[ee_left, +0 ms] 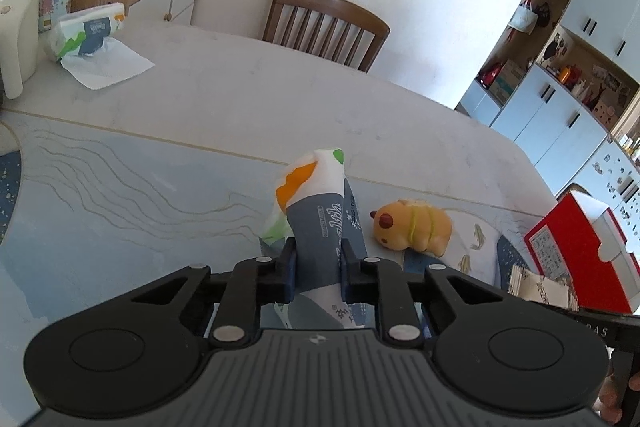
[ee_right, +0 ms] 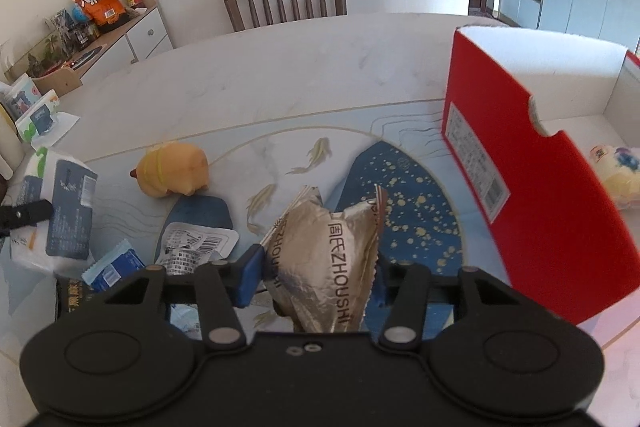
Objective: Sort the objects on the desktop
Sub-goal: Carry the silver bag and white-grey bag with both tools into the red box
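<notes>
My left gripper (ee_left: 318, 263) is shut on a tissue pack (ee_left: 316, 211), grey with white, orange and green, held above the table. The same pack shows at the left of the right wrist view (ee_right: 64, 211). My right gripper (ee_right: 318, 275) is shut on a silver-gold foil snack packet (ee_right: 324, 259), held above the mat. A yellow squishy animal toy (ee_left: 412, 225) lies on the mat, also in the right wrist view (ee_right: 172, 169). A red box (ee_right: 532, 167) with a white inside stands open at the right, with a yellow-white item (ee_right: 616, 175) in it.
Small packets (ee_right: 196, 247) and a blue sachet (ee_right: 114, 267) lie on the mat by the right gripper. A second tissue pack (ee_left: 88, 35) and a white jug (ee_left: 16, 39) stand at the far left. A wooden chair (ee_left: 324, 27) stands behind the table.
</notes>
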A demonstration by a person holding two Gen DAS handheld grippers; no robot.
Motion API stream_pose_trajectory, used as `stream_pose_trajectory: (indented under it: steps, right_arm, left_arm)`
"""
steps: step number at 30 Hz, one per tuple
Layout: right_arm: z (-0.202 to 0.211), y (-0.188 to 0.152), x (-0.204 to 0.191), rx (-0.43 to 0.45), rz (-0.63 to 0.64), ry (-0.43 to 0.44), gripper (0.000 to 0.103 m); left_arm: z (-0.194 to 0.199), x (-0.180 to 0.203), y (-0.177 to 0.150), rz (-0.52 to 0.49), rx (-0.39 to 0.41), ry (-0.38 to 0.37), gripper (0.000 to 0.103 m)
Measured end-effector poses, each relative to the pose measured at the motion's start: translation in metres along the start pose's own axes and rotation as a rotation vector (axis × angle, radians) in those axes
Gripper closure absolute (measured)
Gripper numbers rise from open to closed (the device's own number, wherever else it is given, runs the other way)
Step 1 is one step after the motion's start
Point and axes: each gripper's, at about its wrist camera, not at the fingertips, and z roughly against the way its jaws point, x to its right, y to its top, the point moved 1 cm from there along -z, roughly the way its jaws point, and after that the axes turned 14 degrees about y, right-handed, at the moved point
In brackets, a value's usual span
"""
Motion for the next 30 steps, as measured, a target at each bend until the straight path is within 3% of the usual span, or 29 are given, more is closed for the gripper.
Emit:
stream_pose_trajectory:
  steps: [14,30]
  right_arm:
    - [0.032,0.008,0.004,0.016,0.0,-0.012,0.052]
    - [0.076,0.028,0.02,0.054,-0.008,-0.004,0.052]
  left_arm:
    - [0.022,0.002,0.009,0.025,0.035,-0.021,0.088]
    - [0.064,0.028,0.032,0.07,0.101,-0.128,0.088]
